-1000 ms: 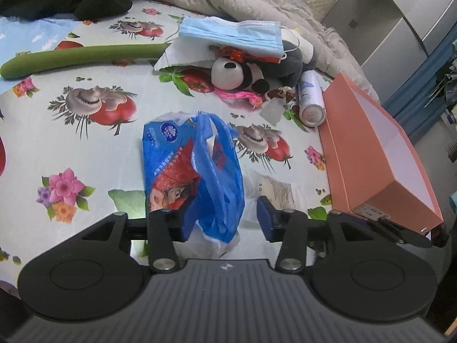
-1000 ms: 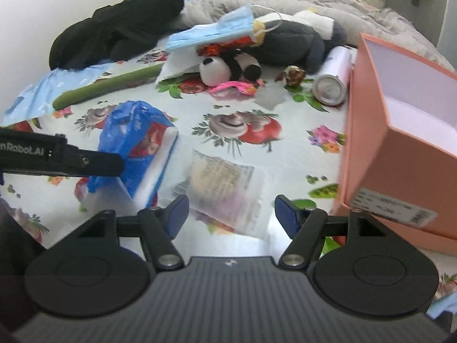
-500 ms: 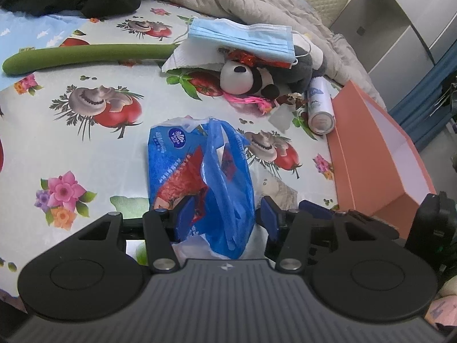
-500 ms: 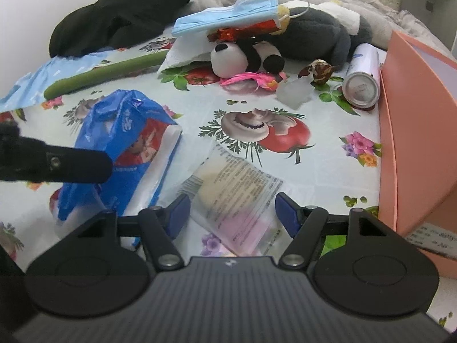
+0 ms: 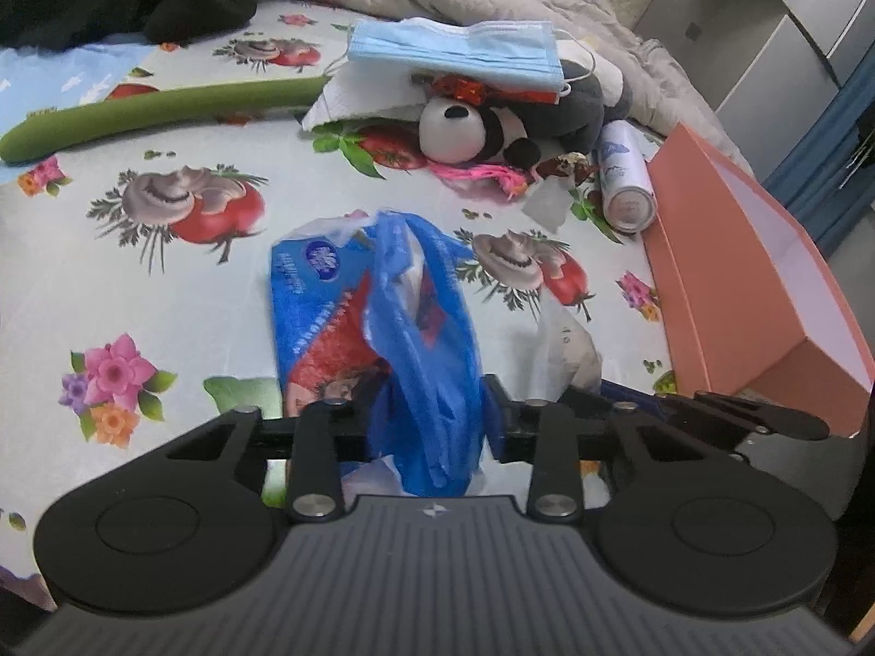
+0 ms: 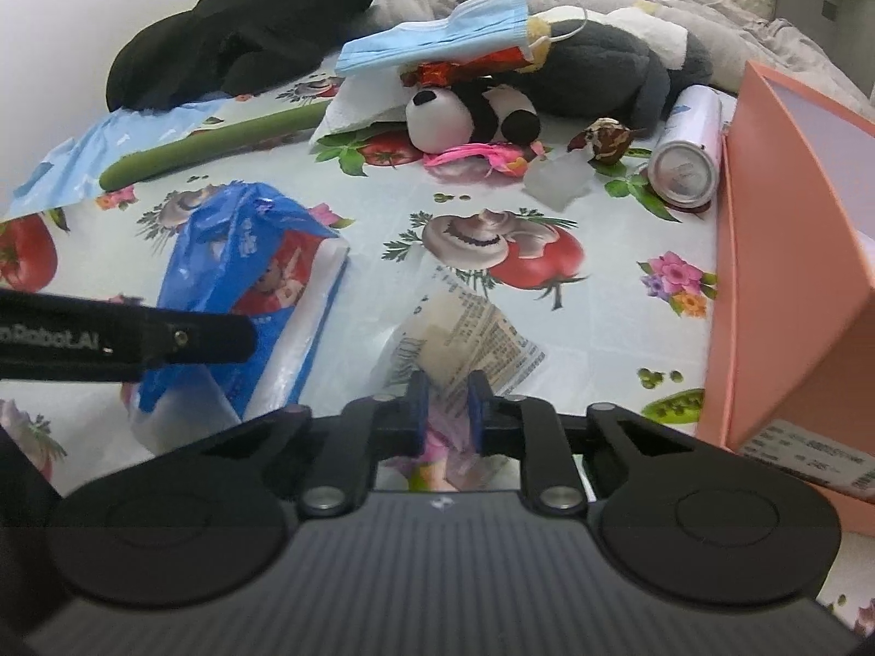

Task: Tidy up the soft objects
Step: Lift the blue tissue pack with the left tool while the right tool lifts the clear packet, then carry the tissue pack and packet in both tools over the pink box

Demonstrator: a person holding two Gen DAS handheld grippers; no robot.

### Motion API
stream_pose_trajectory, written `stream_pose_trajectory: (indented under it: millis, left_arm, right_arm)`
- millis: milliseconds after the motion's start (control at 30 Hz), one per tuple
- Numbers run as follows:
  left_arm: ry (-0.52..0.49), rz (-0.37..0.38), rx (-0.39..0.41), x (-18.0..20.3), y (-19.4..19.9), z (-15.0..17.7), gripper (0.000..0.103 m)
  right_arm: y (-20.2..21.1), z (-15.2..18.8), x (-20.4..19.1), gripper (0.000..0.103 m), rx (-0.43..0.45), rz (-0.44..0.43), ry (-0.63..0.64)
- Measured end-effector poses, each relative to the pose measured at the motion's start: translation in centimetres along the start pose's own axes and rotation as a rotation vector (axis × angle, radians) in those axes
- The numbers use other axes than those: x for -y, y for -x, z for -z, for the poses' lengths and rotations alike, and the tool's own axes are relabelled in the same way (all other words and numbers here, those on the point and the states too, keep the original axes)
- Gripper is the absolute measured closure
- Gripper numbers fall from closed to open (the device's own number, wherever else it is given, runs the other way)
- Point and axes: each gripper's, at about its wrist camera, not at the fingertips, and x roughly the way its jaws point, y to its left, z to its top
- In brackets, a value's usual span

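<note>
Crinkly blue tissue pack (image 5: 383, 317) pinched in left claw (image 5: 432, 415) on glossy tablecloth (image 5: 164, 295).

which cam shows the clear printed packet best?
Right wrist view: the clear printed packet lies front and centre, print visible, near end pinched between the right gripper fingers. Left wrist view shows only a pale crumpled part beside the blue tissue pack.
</note>
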Motion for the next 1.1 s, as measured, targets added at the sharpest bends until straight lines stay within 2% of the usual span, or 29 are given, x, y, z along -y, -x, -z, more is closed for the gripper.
stream_pose_trajectory:
  millis: [33, 133, 467, 1100]
  left_arm:
    - [0.001, -0.001, -0.001, 0.0, 0.0, 0.1, 0.080]
    - [0.015, -0.008, 0.000, 0.1, 0.2, 0.1, 0.088]
    - [0.023, 0.013, 0.034, 2.0, 3.3, -0.8, 0.089]
    - [-0.041, 0.063, 0.109, 9.3, 11.5, -3.9, 0.089]
  right_arm:
    - [0.2, 0.0, 0.2, 0.088, 0.000, -0.001, -0.005]
    - [0.6, 0.2, 0.6, 0.090, -0.003, -0.003, -0.012]
    - [3.7, -0.8, 1.5, 0.093, 0.035, -0.019, -0.030]
    - [14.5, -5.3, 3.7, 0.093, 0.198, -0.018, -0.041]
